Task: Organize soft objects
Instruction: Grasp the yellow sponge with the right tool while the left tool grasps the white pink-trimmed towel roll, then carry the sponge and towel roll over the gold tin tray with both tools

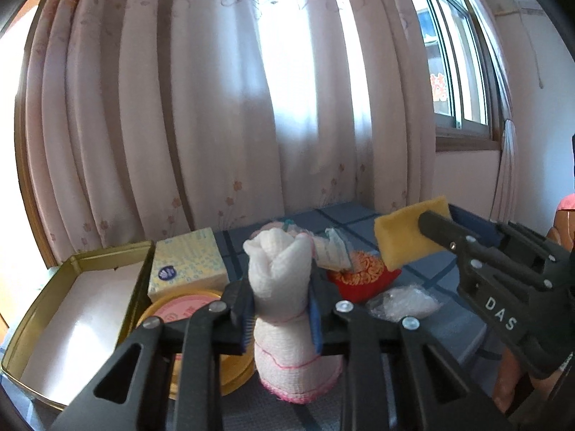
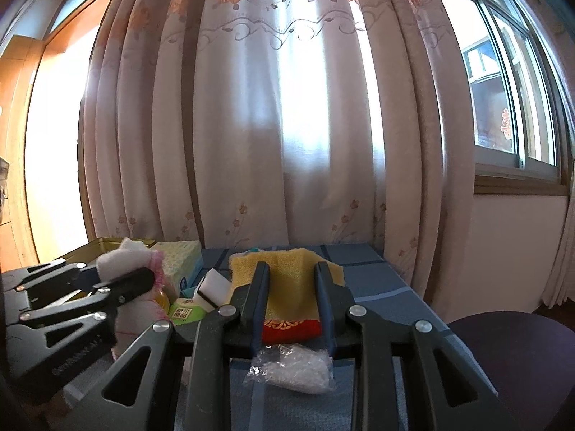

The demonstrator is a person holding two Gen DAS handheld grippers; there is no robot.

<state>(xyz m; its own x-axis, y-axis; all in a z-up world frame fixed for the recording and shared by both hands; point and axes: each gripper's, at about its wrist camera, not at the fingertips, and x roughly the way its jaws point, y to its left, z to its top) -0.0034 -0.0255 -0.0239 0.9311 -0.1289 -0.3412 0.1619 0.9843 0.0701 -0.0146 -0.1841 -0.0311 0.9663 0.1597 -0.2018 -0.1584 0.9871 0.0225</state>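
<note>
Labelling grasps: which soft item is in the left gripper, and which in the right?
The left gripper is shut on the white-and-pink knitted cloth, pinched at its middle. The right gripper holds the yellow sponge, raised above the red cloth.

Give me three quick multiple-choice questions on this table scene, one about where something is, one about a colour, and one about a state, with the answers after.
1. Where does the open gold tin stand relative to the tissue box?
A. To the box's left
B. On top of it
C. To its right, by the window

2. What colour is the sponge in the right claw?
A. Blue
B. Yellow
C. Green

3. What is the state of the left claw?
A. Wide open over the table
B. Shut with nothing in it
C. Shut on the white and pink cloth

Answers:
1 A, in the left wrist view the tin sits directly left of the box.
2 B, both views show a yellow block between the fingers.
3 C, the blue pads press the cloth's sides.
</note>
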